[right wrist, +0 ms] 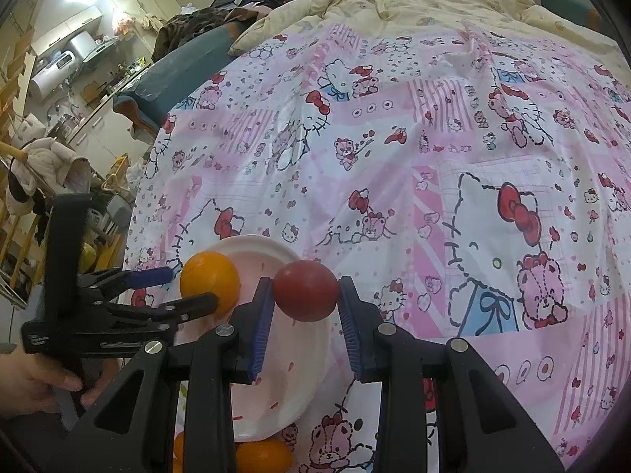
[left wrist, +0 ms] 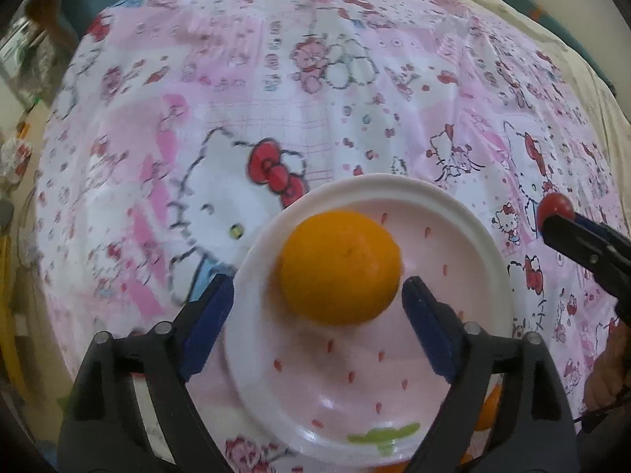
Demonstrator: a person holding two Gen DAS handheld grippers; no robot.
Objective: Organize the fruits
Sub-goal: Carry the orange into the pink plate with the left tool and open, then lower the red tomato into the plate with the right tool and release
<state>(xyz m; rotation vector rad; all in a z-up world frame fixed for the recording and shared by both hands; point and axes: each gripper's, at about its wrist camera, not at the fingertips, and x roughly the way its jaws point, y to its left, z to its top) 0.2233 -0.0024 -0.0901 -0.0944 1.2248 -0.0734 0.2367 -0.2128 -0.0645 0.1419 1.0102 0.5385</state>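
The orange (left wrist: 340, 267) is round, bright, evenly coloured, with a faint dark fleck on its upper skin. It sits on the plate (left wrist: 465, 213), on the far half of the pink well, clear of the white rim. The left gripper (left wrist: 317, 298) stands wide around it: the right pad is just beside the orange's flank, the left pad (left wrist: 209, 315) is apart from it and hangs over the plate's left rim. Whether the right pad touches the skin cannot be told.

The red fruit (right wrist: 306, 291) is smooth, dull dark red, round. The right gripper (right wrist: 306, 307) clamps it between both blue pads, above the plate's right edge (right wrist: 315, 339); in the left view it shows just right of the plate (left wrist: 555, 205).

More orange fruit (right wrist: 263, 455) lies at the plate's near edge, partly hidden by the right gripper's frame.

The plate rests on the patterned sheet (right wrist: 453, 149), which runs broad and flat beyond and right of the plate. Left of the plate the sheet ends at the bed edge, with room clutter beyond. A cream quilt (right wrist: 414, 4) is bunched far beyond the plate.
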